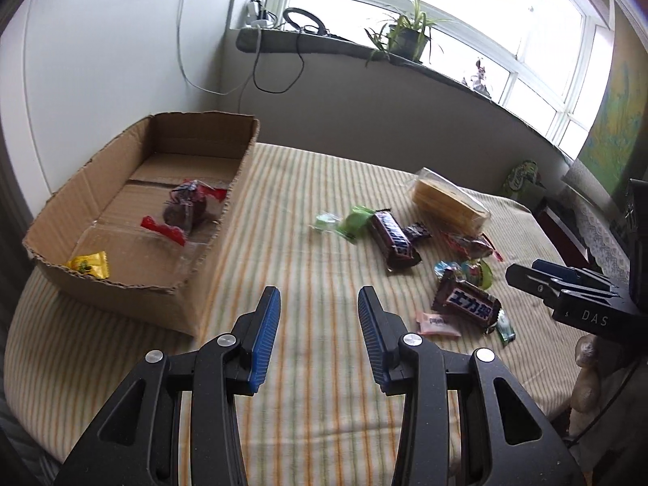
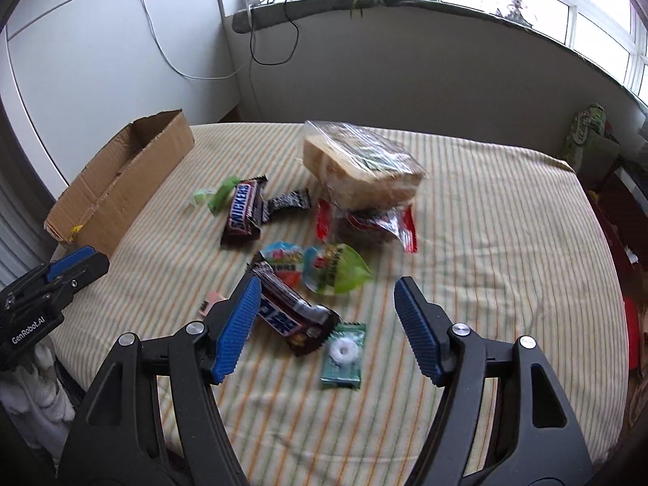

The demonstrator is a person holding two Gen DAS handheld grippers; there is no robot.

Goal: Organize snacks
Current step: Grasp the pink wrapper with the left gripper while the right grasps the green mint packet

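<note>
Left gripper [image 1: 320, 299] held partly open over bare striped cloth [image 1: 308, 251], nothing between its blue pads, just beside the near corner of the cardboard box [image 1: 133, 218]. Right gripper [image 2: 328, 291] spread wider, also empty, poised above the loose pile with a dark chocolate bar [image 2: 291, 316] lying by its left finger and a green mint packet [image 2: 344, 352] flat on the cloth between the fingers. Already in the box: a yellow candy [image 1: 91, 265] in the near corner and a red-ended clear packet [image 1: 186, 206] further in. Still out on the cloth: a Snickers bar [image 2: 243, 212], a small black wrapper [image 2: 289, 200], a pale green sweet [image 2: 216, 196], two round jelly cups [image 2: 316, 267], a bagged sandwich [image 2: 360, 166] resting on another red-ended packet [image 2: 368, 224], and a pink sweet [image 1: 437, 322] near the table's front edge
</note>
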